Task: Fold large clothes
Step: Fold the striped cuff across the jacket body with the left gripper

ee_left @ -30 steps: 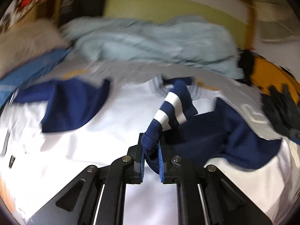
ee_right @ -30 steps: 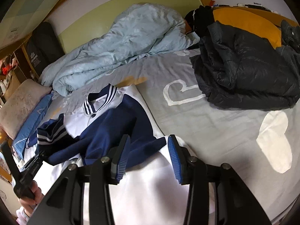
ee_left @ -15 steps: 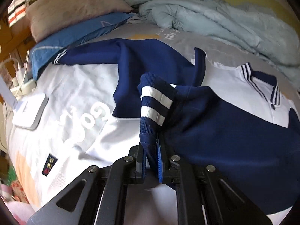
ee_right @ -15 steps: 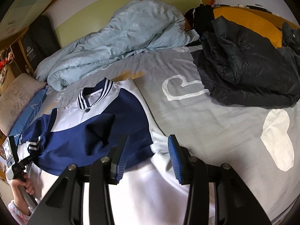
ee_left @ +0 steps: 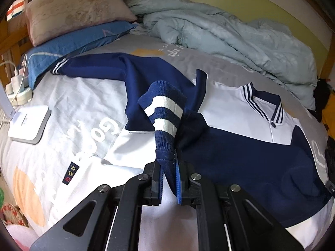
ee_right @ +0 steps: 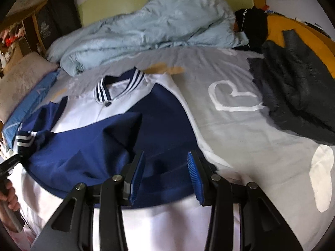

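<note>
A navy and white jacket (ee_left: 240, 113) with a striped collar lies spread on the bed; it also shows in the right wrist view (ee_right: 117, 133). My left gripper (ee_left: 170, 179) is shut on the navy striped sleeve cuff (ee_left: 165, 117) and holds that sleeve across the jacket's front. The other sleeve (ee_left: 100, 67) lies stretched toward the pillows. My right gripper (ee_right: 166, 177) is open and empty, just above the jacket's lower right side. The left gripper and the hand holding it show at the left edge of the right wrist view (ee_right: 8, 167).
A light blue duvet (ee_right: 150, 23) is heaped at the back. Pillows (ee_left: 73, 14) lie at the back left. A white box (ee_left: 29, 123) and chargers sit at the left bed edge. A dark puffer coat (ee_right: 297, 90) and a yellow cover lie at the right.
My left gripper has carried the cuff leftward across the jacket, drawing the sleeve over the front. The right gripper has stayed open and shifted slightly closer to the jacket.
</note>
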{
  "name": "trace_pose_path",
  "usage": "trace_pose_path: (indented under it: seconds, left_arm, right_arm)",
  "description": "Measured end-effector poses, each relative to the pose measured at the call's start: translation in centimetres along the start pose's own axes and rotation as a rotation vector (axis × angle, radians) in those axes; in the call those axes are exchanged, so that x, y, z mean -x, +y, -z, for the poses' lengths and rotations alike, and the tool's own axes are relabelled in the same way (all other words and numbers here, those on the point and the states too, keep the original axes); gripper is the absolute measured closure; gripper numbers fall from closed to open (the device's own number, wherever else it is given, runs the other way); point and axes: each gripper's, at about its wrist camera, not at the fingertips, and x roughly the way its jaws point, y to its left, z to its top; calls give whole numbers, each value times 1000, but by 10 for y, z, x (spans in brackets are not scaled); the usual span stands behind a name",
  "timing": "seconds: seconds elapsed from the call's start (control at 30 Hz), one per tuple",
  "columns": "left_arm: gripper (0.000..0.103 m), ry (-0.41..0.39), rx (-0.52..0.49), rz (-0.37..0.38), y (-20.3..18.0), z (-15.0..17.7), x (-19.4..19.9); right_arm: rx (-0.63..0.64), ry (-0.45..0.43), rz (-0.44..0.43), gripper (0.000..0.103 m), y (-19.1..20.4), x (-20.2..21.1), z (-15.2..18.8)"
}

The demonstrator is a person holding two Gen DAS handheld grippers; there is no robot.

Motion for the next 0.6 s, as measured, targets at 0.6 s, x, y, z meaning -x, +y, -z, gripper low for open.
trace_pose_path:
  seconds: [0.6]
  left_arm:
    - [94, 26, -49, 12, -5, -1, -15]
  right_arm:
    - [224, 399, 6, 37, 55, -125, -56]
